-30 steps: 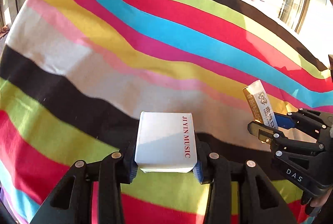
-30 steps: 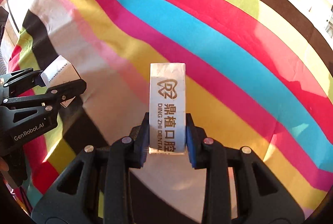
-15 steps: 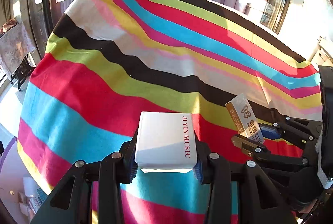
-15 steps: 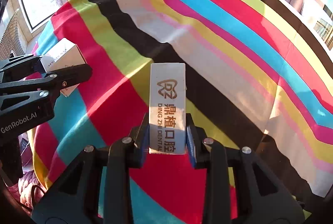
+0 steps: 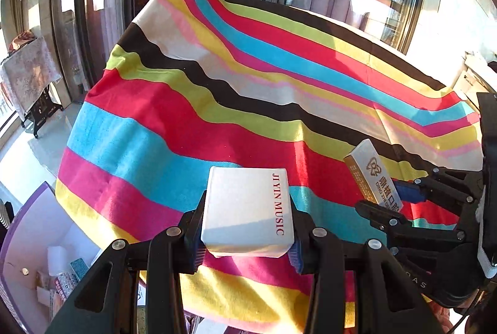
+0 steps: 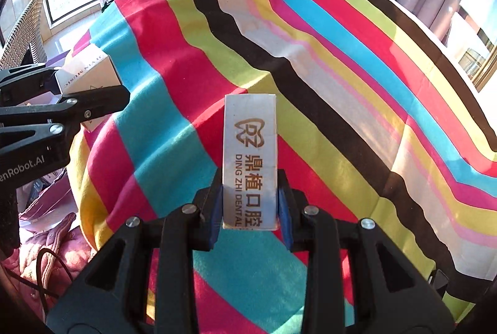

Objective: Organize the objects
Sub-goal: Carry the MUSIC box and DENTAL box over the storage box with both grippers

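Note:
My left gripper (image 5: 247, 236) is shut on a white box (image 5: 247, 209) with red letters "JIYIN MUSIC", held above the near edge of the striped tablecloth (image 5: 248, 79). My right gripper (image 6: 250, 203) is shut on a narrow silver and gold dental box (image 6: 250, 160), held upright over the cloth (image 6: 341, 70). In the left wrist view the right gripper (image 5: 394, 200) and its dental box (image 5: 372, 175) are to the right. In the right wrist view the left gripper (image 6: 77, 91) and the white box (image 6: 87, 76) are at the far left.
A purple-edged bin (image 5: 37, 256) with small packages sits on the floor at the lower left. A covered side table (image 5: 28, 76) stands by the windows. Pink padded fabric (image 6: 52, 244) and a cable lie at the table's left. Windows ring the room.
Both grippers have pulled back and up from the table with their boxes. The cloth looks smaller and farther, and the table's edge and the floor now show.

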{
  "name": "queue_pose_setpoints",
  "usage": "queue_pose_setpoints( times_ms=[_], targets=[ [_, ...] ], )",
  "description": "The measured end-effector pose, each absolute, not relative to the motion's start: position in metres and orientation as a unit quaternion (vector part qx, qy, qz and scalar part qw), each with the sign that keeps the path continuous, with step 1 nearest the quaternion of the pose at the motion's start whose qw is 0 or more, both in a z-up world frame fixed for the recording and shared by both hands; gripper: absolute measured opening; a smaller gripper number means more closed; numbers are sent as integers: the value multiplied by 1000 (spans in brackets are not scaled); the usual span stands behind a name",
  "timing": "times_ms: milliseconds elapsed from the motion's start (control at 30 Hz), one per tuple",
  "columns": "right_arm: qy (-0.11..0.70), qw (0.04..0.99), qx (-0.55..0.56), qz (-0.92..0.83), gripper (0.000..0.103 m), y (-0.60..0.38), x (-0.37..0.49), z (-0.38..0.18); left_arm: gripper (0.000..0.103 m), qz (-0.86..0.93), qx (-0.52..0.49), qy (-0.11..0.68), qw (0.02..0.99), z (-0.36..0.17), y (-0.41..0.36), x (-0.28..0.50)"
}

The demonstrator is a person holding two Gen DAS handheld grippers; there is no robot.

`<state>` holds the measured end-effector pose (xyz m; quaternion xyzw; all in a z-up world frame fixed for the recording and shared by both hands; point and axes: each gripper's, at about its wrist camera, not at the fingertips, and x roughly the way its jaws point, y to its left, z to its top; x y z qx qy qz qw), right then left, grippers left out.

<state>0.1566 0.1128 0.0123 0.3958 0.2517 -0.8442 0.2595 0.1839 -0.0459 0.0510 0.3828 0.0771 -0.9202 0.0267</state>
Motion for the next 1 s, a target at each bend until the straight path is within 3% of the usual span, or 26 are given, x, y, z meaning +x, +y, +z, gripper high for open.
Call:
queue_pose_setpoints(
  times_ms=[1000],
  targets=[
    [351, 377, 344, -785, 35, -2, 261, 21, 42, -911, 360, 143, 139, 43, -161, 294]
  ],
)
